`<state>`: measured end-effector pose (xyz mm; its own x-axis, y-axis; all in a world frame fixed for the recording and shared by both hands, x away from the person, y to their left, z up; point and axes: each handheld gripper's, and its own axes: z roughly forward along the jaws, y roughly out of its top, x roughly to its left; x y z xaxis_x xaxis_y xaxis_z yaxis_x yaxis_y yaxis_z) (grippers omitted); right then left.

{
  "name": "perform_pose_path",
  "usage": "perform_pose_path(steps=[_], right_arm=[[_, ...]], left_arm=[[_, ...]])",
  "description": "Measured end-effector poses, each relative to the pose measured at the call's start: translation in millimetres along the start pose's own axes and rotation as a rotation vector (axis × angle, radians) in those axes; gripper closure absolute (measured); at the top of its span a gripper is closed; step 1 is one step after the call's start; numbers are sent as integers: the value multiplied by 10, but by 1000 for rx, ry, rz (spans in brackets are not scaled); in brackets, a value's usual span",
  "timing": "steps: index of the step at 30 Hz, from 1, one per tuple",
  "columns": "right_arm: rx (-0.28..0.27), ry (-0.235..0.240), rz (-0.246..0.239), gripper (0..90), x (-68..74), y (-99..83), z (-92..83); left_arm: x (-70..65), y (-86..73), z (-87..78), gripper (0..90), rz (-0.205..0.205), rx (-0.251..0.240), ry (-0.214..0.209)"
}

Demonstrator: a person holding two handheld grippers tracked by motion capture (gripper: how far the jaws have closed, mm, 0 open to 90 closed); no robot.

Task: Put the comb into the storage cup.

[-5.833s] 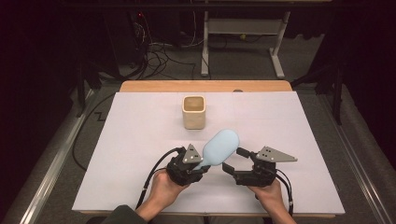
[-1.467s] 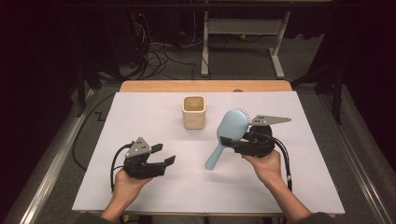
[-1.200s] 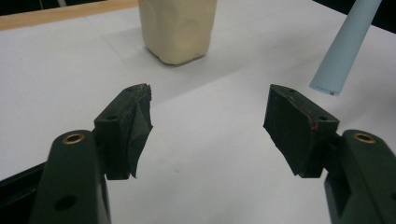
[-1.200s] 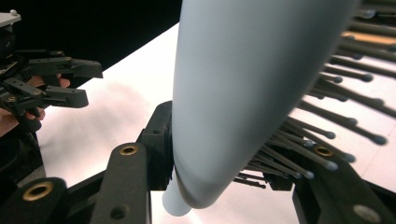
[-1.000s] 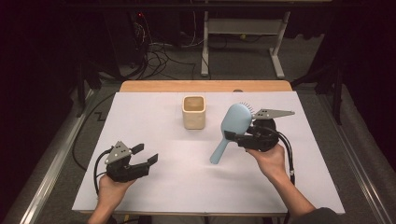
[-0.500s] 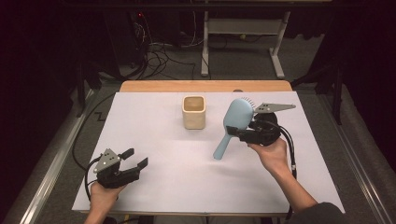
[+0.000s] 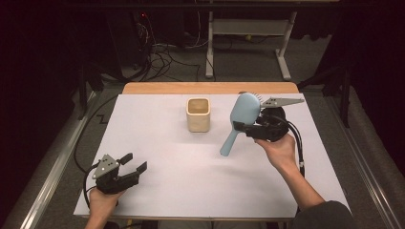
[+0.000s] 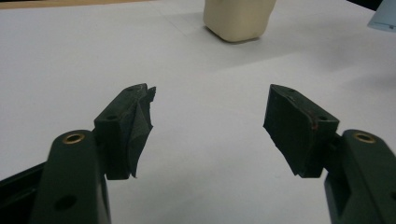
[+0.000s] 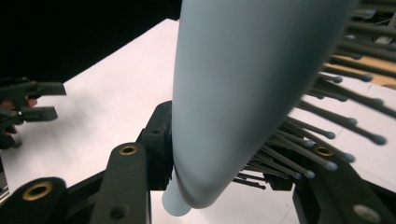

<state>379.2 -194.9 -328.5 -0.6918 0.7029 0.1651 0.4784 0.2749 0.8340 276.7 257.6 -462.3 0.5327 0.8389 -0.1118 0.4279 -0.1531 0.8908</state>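
Right gripper [image 7: 244, 128] fingers clenched on hairbrush [image 7: 241, 119], held tilted above tabletop [image 7: 191, 162] right of cup [image 7: 198, 114]. Left gripper [image 7: 131, 164] fingers released, empty. Best to swing handle over cup mouth, then lower straight in.

- No lettering, label, brand mark or number can be read anywhere here.
- The cream cup [image 7: 198, 114] ahead of the left gripper [image 7: 131, 169] is plain (its near face shows no print at all).

Light blue hairbrush [image 7: 240, 120], cream cup [image 7: 198, 114], white table [image 7: 191, 167]
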Motion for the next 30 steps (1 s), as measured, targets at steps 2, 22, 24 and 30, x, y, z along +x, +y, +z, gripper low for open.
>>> perform_pose_path(steps=[2, 22, 24, 30], right_arm=[[-6, 0, -1, 546, -10, 31, 2], [-10, 2, 13, 547, -57, 236, 89], [-11, 0, 15, 547, -64, 255, 85], [-13, -1, 14, 547, -75, 323, 91]], left_arm=[[-9, -4, 18, 323, 9, 7, -4], [-12, -11, 65, 322, -1, 34, 2], [-12, -12, 68, 322, -1, 36, 3], [-13, -12, 76, 322, -3, 44, 2]])
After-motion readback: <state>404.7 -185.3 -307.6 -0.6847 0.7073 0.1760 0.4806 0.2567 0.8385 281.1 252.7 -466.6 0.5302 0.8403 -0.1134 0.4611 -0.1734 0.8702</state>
